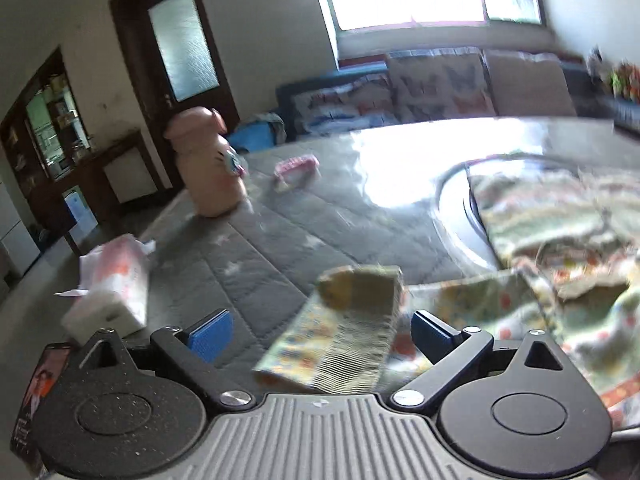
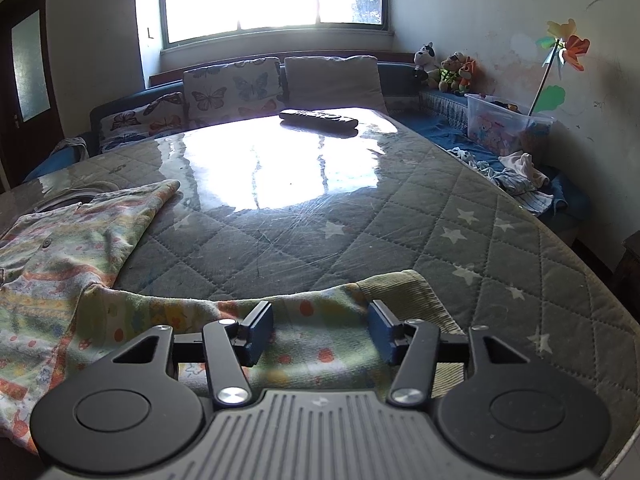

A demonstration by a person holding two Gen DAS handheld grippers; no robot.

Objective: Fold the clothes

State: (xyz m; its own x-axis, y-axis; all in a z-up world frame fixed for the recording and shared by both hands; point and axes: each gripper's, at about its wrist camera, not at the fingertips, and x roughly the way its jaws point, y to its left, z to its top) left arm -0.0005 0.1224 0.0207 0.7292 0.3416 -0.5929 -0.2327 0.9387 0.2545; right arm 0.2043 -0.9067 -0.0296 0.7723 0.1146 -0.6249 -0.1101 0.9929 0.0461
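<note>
A pale child's garment with a colourful print lies on the quilted table, at the left of the right wrist view (image 2: pixel 60 248) and at the right of the left wrist view (image 1: pixel 560 220). My left gripper (image 1: pixel 320 334) stands wide open; a blurred sleeve with a ribbed cuff (image 1: pixel 360 288) lies loose between its blue pads, neither of which touches it. My right gripper (image 2: pixel 320 332) is open about halfway just above another sleeve with a ribbed cuff (image 2: pixel 400 292) near the table's front edge; its pads do not pinch the cloth.
On the table (image 2: pixel 320 220) stand a pink bottle (image 1: pixel 208 168), a tissue pack (image 1: pixel 112 292), a small pink item (image 1: pixel 296 170) and a dark remote (image 2: pixel 318 118). A cushioned sofa runs behind, with loose clothes (image 2: pixel 516 180) and a plastic box (image 2: pixel 504 126) at the right.
</note>
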